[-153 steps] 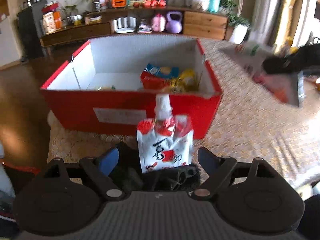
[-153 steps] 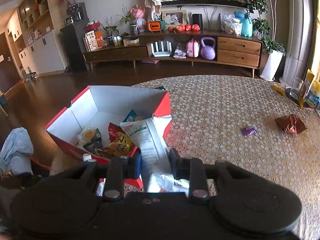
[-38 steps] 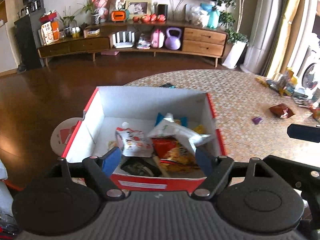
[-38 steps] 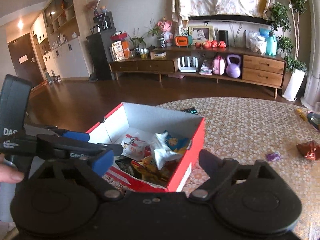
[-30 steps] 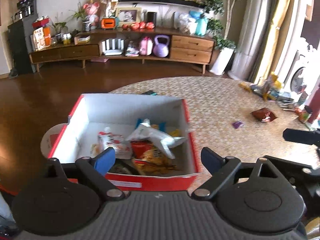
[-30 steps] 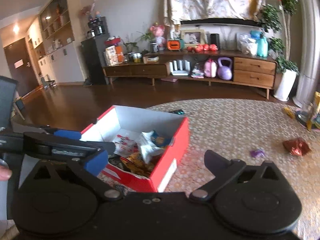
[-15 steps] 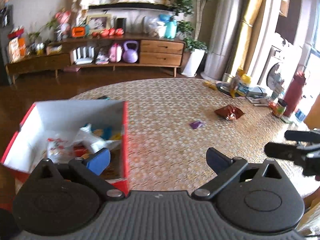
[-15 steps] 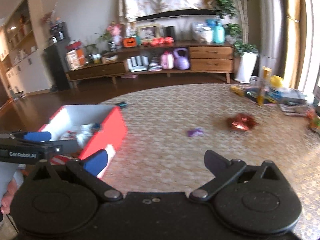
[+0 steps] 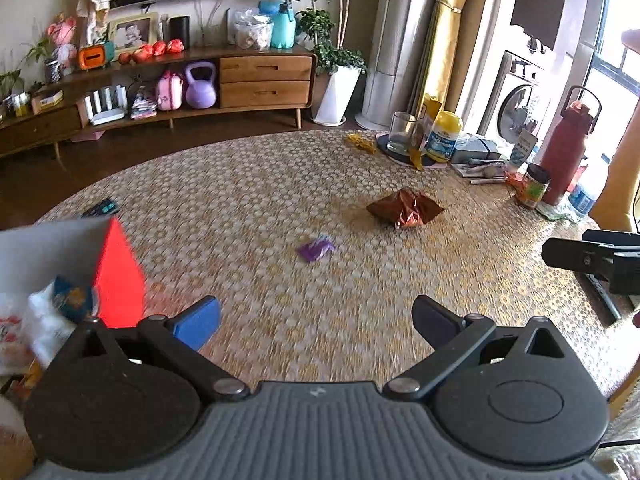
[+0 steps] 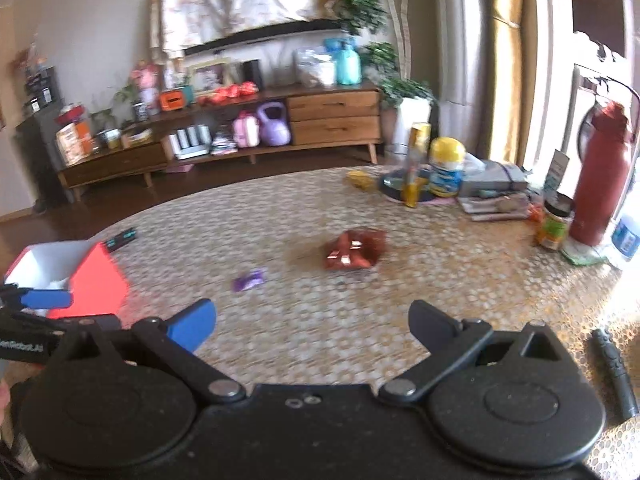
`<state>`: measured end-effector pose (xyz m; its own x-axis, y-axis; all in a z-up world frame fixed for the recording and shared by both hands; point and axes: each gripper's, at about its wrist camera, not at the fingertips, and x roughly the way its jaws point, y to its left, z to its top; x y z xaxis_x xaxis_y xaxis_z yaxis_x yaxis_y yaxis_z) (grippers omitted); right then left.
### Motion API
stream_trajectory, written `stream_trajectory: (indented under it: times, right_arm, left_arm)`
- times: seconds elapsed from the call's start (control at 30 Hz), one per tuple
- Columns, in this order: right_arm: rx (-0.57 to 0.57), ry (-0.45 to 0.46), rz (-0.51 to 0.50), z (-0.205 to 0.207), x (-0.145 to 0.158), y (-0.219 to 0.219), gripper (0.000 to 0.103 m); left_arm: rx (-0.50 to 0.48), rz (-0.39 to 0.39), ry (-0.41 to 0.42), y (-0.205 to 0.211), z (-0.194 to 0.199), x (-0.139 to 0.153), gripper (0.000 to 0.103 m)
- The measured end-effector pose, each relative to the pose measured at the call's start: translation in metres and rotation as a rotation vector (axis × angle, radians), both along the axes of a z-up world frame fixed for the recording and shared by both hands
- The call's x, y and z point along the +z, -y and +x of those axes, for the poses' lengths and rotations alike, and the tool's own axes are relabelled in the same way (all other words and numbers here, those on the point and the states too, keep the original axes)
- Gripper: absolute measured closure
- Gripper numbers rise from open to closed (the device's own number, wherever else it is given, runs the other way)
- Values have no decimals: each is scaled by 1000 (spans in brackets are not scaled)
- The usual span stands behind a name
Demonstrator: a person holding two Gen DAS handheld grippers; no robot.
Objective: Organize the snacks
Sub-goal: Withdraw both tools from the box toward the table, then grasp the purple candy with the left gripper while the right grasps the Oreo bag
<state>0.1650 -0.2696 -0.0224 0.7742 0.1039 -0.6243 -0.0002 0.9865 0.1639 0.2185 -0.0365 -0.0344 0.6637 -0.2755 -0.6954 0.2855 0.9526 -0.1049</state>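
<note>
A red box (image 9: 118, 276) with white inside holds several snack packs at the left edge of the left wrist view; it also shows at the left of the right wrist view (image 10: 100, 284). A small purple wrapper (image 9: 315, 248) (image 10: 249, 280) and a crumpled brown-red foil pack (image 9: 406, 209) (image 10: 354, 249) lie on the woven table mat ahead. My left gripper (image 9: 316, 322) is open and empty, above the mat right of the box. My right gripper (image 10: 311, 324) is open and empty, above the mat, with the snacks ahead of it.
At the table's far right stand a glass (image 9: 401, 133), a yellow-capped jar (image 9: 444, 136), a red bottle (image 9: 570, 152), a small tin (image 9: 534, 186) and papers. A yellow wrapper (image 9: 360, 142) lies near them. A dark remote (image 9: 100, 208) lies behind the box.
Both grippers have swung right, away from the box and toward the loose snacks. The box slid to the left edge of both views. Both stay open and empty.
</note>
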Motion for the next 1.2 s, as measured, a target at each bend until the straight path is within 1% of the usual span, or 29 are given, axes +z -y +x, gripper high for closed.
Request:
stream_trajectory:
  times: [0.07,0.23,0.43,0.53,0.67,0.77,0.87,0.97,1.0,1.07,1.1,1.17,1.2]
  right_arm:
    - [-21,-12,7,14,-7,11,0]
    - [-45,-26,16,47,-21,29,0]
    - [-45,-55,12,96,-41,38,0]
    - [-52,-74,9,121,-50,41,0]
    - [-67,-98,11,152,-64,46,0]
    - [-87,-125,33,176,-78,52,1]
    - [-103,-157,45,196,-93,54,1]
    - [-116,-177,65,211,-104,57,2]
    - [-117,-183,75,214,-107,58,2]
    - [-111,-195,96,220,-114,58,2]
    - [-106,-200,101,223,-116,57,2]
    - [-101,-207,97,227,-122,55,2]
    - [-102,-210,98,229,-123,55,2]
  left_arm:
    - [-17,-3,-16,8,14,-6,0]
    - [-12,30,-54,23,52,-23,0]
    - [-17,64,-84,41,95,-48,0]
    - [-33,63,-94,48,116,-60,0]
    - [-43,76,-93,58,139,-74,0]
    - [-55,75,-110,63,154,-85,0]
    - [-63,74,-132,65,167,-96,1]
    - [-71,85,-129,68,176,-105,2]
    - [-84,87,-127,69,178,-108,5]
    - [-113,87,-138,70,180,-114,20]
    - [-122,92,-149,71,182,-118,24]
    - [-139,97,-159,71,182,-124,36]
    - [-148,101,-160,72,182,-127,37]
